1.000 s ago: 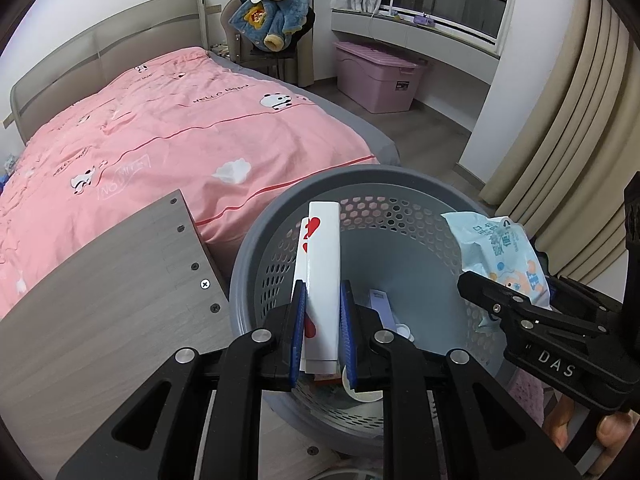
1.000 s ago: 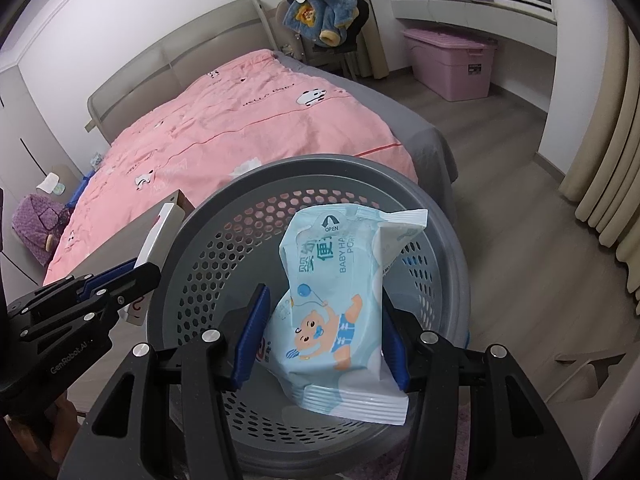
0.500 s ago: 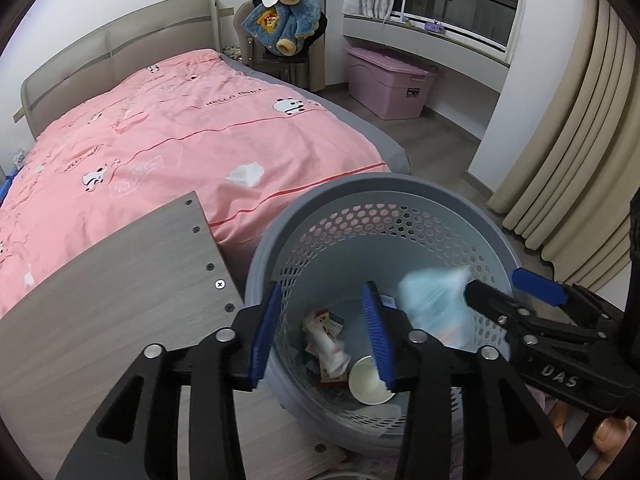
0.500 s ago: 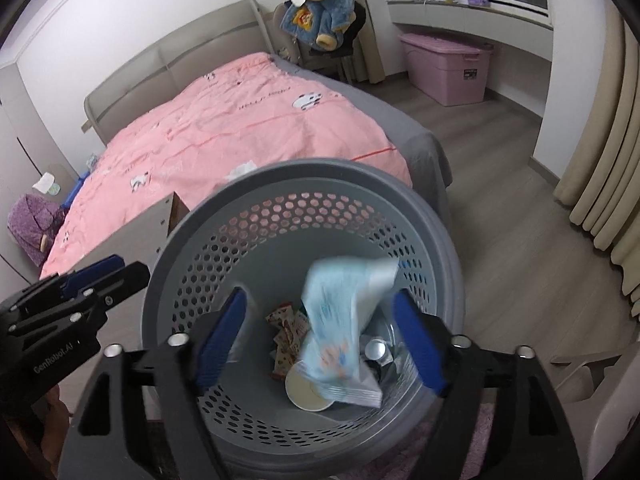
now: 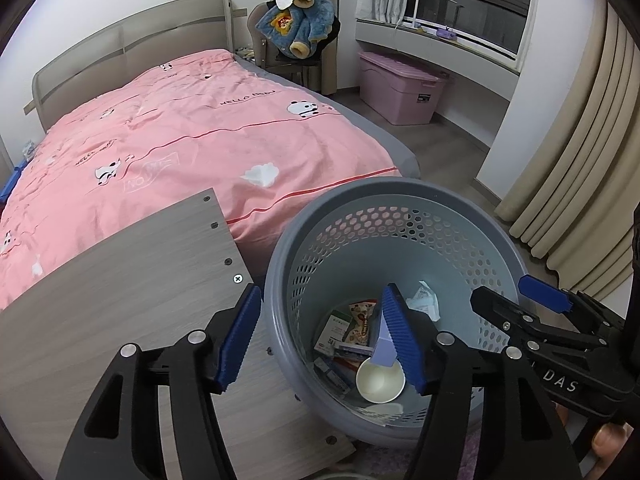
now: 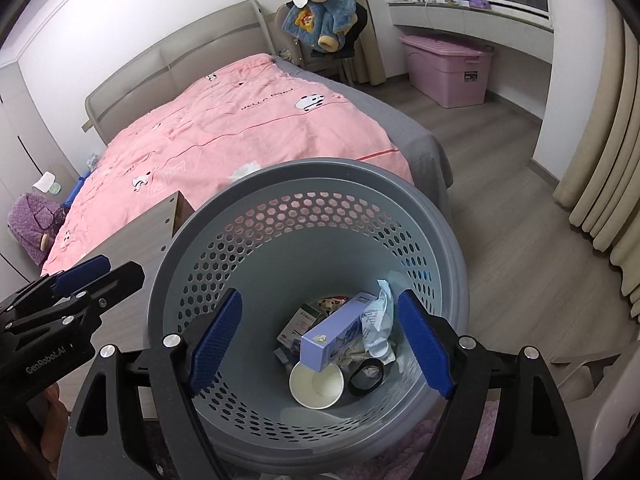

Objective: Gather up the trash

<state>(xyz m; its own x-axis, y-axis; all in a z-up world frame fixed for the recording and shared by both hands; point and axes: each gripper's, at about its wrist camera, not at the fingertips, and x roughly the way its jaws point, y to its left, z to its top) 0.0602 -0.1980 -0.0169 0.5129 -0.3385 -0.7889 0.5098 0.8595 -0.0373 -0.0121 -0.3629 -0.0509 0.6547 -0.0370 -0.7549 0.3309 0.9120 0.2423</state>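
A grey bin [image 6: 308,200] holds a purple box [image 6: 334,338], paper cup [image 6: 316,386], wipes pack [image 6: 376,320] and wrappers. Left gripper [image 5: 320,340] and right gripper [image 6: 320,344] hover above, both released and empty.

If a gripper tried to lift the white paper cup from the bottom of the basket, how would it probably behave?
The paper cup looks thin-walled and empty, so it is probably very light and would crush under a firm squeeze. The purple box leans on its rim, so lifting the cup would likely shift the box. Being round, it may roll inside the basket if nudged.
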